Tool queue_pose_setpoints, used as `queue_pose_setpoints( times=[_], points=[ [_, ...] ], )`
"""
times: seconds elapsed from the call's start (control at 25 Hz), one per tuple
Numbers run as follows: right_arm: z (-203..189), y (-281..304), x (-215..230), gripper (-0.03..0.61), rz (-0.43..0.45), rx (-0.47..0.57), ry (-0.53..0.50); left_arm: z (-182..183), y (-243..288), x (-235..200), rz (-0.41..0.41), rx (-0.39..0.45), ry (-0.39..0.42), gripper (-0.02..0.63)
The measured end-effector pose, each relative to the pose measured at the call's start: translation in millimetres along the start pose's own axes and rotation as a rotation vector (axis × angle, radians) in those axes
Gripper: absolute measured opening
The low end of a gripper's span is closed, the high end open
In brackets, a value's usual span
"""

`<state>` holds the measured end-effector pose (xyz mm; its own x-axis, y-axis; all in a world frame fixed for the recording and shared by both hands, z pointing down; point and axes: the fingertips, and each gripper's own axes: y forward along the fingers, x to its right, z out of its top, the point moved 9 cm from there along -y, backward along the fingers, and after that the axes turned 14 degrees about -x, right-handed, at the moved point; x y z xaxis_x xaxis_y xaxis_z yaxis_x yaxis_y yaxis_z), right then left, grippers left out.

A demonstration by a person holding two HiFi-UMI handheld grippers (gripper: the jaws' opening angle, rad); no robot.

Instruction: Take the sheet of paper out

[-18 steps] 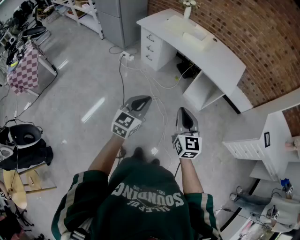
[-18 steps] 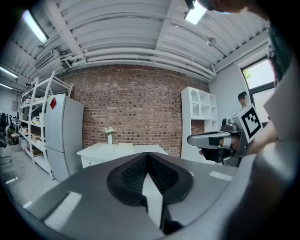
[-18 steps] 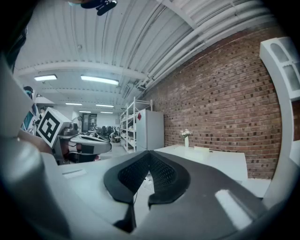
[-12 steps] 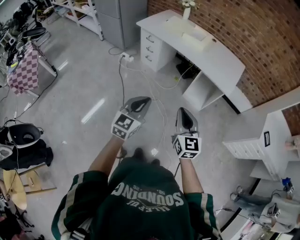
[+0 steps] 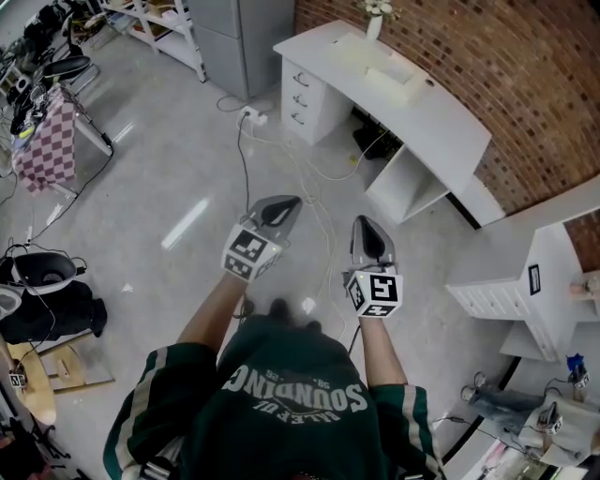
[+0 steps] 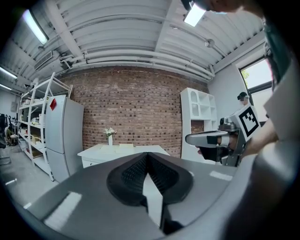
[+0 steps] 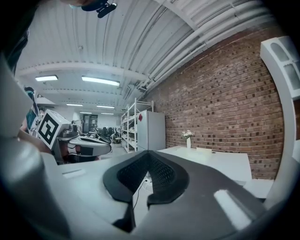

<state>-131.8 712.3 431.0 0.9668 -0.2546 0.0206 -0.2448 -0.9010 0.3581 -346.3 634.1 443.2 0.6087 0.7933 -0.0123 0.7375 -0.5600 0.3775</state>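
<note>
I stand on a grey floor and hold both grippers out level in front of me, side by side, with nothing in them. My left gripper (image 5: 285, 204) is shut, its dark pads meeting at the tip (image 6: 146, 157). My right gripper (image 5: 365, 226) is shut as well (image 7: 149, 155). Each shows in the other's view, the right gripper (image 6: 211, 138) from the left one and the left gripper (image 7: 89, 140) from the right one. Well ahead stands a white desk (image 5: 441, 117) with a flat pale stack (image 5: 380, 58) and a small vase (image 5: 375, 21). No single sheet of paper can be made out.
White cables (image 5: 281, 150) and a power strip (image 5: 253, 114) lie on the floor between me and the desk. A white shelf unit (image 5: 539, 272) stands at the right, a grey cabinet (image 5: 234, 37) at the back. Clutter and a checked cloth (image 5: 45, 141) line the left side.
</note>
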Motion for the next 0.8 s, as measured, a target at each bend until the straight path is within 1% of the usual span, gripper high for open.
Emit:
queue_pose_setpoints(
  times=[0.16, 0.4, 0.64, 0.8],
  points=[
    [2, 9, -9, -0.002, -0.005, 0.001, 0.006, 0, -3, -14, -0.017, -0.001, 0.004, 0.011],
    [4, 20, -19, -0.002, -0.007, 0.0, 0.024, -1, 1, -32, -0.021, -0.011, -0.003, 0.011],
    [12, 41, -7, -0.002, -0.019, -0.011, 0.026, 2, 18, -47, -0.028, -0.02, -0.016, 0.011],
    [18, 66, 7, -0.002, -0.018, -0.012, 0.023, 6, 40, -62, -0.024, -0.027, -0.021, 0.011]
  ],
)
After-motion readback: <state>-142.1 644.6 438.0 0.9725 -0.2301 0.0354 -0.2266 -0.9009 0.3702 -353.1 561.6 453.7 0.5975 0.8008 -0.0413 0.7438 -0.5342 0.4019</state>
